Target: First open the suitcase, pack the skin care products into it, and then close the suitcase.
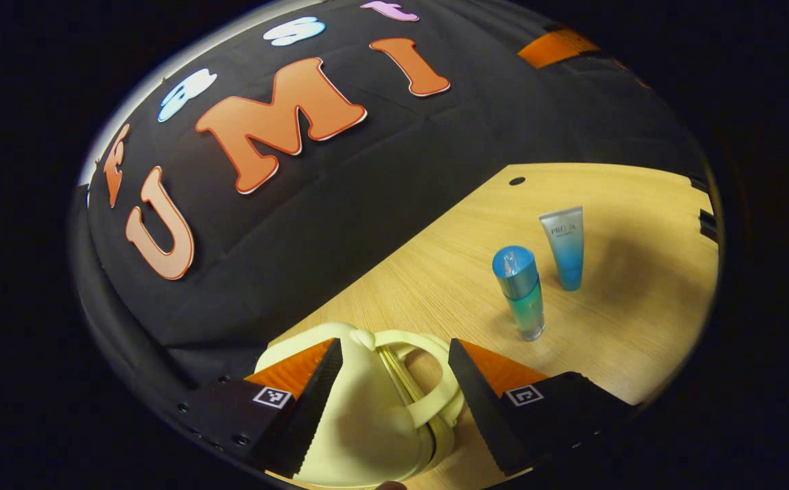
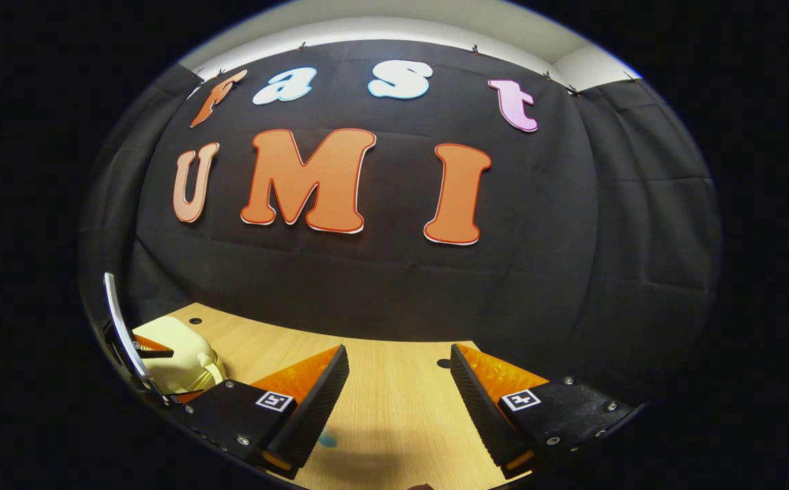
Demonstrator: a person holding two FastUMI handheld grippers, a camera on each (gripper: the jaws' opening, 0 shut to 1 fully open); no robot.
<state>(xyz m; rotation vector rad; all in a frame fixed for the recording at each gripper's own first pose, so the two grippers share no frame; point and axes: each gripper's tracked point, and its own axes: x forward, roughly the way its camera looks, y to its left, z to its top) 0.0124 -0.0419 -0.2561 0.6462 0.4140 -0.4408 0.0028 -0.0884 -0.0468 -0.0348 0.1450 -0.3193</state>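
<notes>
A small cream suitcase [image 1: 360, 415] lies shut on the wooden table [image 1: 435, 272], its looped handle [image 1: 435, 367] toward the right. My left gripper [image 1: 394, 347] is open and straddles the case, one finger by the lid's edge and the other just outside the handle. Two skin care products stand farther right: a blue-capped green bottle [image 1: 524, 292] and a blue tube [image 1: 564, 248] on its cap. In the right gripper view my right gripper [image 2: 398, 350] hangs open over bare table, holding nothing. The suitcase [image 2: 177, 354] sits far off to its left, with the left gripper's finger [image 2: 153, 350] on it.
The black cloth wall [image 1: 340, 204] runs close behind the suitcase and along the table's back edge. Small round holes [image 1: 517, 181] mark the tabletop. A curved silvery bar [image 2: 122, 327] shows at the left edge of the right gripper view.
</notes>
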